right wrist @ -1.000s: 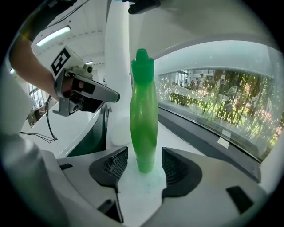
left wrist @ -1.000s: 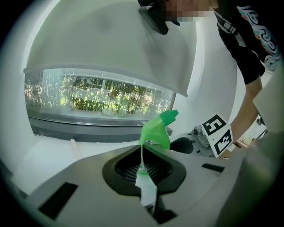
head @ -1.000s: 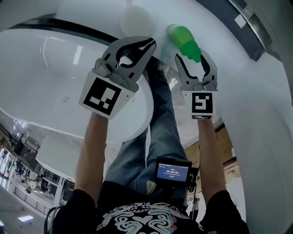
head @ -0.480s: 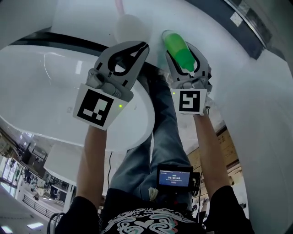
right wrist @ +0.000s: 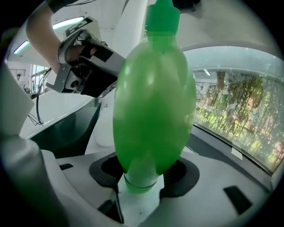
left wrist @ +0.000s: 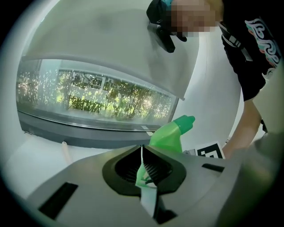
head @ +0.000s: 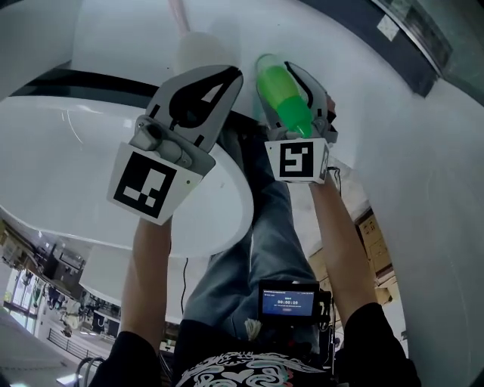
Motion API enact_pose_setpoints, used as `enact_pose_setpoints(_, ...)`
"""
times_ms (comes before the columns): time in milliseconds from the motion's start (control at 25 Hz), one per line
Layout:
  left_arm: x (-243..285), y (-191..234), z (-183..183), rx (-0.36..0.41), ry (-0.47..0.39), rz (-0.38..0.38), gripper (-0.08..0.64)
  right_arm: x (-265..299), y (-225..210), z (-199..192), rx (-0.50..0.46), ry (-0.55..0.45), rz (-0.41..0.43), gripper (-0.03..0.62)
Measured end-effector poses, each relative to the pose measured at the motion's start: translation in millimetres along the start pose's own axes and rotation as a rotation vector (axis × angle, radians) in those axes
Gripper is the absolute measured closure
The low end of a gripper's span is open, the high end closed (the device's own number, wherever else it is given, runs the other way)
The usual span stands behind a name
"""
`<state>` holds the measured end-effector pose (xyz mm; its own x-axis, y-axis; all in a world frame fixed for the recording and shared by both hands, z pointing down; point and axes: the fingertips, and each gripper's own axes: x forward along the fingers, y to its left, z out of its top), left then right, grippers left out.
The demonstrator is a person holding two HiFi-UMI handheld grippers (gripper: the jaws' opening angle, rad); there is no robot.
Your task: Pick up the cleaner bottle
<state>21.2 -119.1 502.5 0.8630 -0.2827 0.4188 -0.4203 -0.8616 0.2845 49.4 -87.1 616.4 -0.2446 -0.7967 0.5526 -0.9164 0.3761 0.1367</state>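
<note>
Cleaner bottle [right wrist: 153,111] green | R claw [right wrist: 142,177] clamps it | L claw [left wrist: 142,150] closed, empty | screen [head: 286,301] txt unreadable

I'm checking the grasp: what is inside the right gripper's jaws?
The green cleaner bottle, filling the gap between both jaws. Its bulging body covers the contact surfaces themselves.

surface: white ledge [head: 378,91] — on it: white rounded container [head: 200,51] | pale stick [head: 178,11]
</note>
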Motion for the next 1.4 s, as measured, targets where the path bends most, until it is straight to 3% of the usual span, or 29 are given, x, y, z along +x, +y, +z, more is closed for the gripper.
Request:
enact_pose_setpoints(440,3.8,1.9,-2.2,-0.020,0.006,0.004,0.538,14.0,3.3,6.1,-0.002,-0.031,0.050,0.357)
enact_pose_setpoints(800,3.7,1.6,-5.8,-0.034,0.016,0.004,0.538,17.2,2.2,3.0,-0.071,-0.024,0.031,0.356)
enact_pose_setpoints(1200,5.0,1.8,-5.1,-0.032,0.015,0.005,0.538,17.8,4.0,1.0,0.012,-0.041,0.148,0.362)
enact_pose_setpoints(1400,6.9,3.6,-7.8,-0.034,0.022,-0.001,0.538,17.6,-2.9,17.6,0.085,-0.094,0.197,0.364)
